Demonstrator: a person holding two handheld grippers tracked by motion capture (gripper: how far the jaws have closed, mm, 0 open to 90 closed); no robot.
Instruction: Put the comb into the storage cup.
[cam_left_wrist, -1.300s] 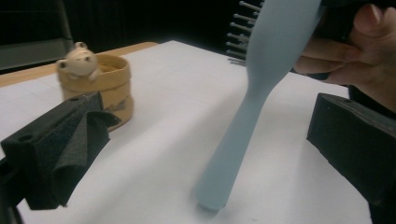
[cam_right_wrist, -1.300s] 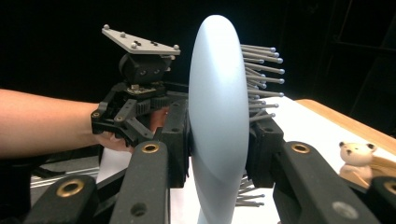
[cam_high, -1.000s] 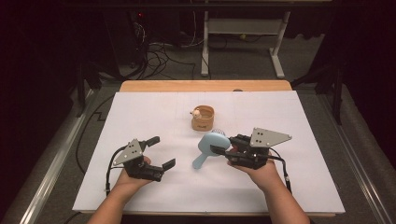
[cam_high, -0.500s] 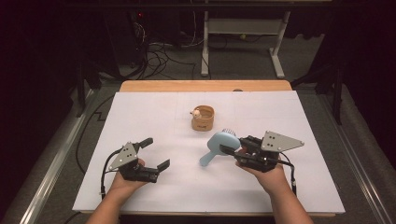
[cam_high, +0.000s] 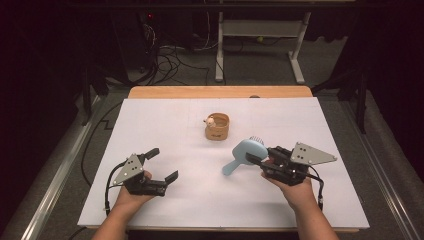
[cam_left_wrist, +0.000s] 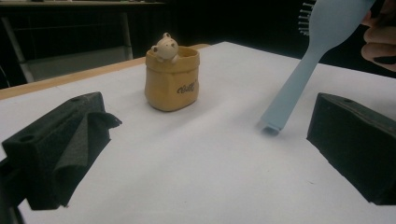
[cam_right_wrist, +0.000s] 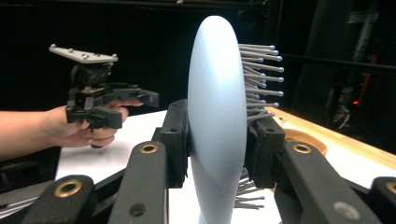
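High view: the right gripper (cam_high: 256, 158) clamps a blue brush (cam_high: 245, 153) by its head, right of the pot (cam_high: 217, 126), handle tip on the table (cam_high: 150, 115). Keep the grip firm when lifting.

Left gripper view: the left gripper (cam_left_wrist: 205, 140) stands apart, empty; the pot sits ahead, clear of the brush.

Right gripper view: pads squeeze the head; bristles (cam_right_wrist: 259, 79) face right.

1. The right gripper (cam_right_wrist: 217, 140) grips the head of a pale blue hairbrush (cam_right_wrist: 215, 107), one black pad on its smooth back, the other on its bristle side.
2. Grey bristles stick out to the right.
3. Farther off at left, a hand holds the left gripper (cam_right_wrist: 100, 100) above the white table (cam_right_wrist: 107, 154).
4. A wooden edge (cam_right_wrist: 327, 137) shows at right.
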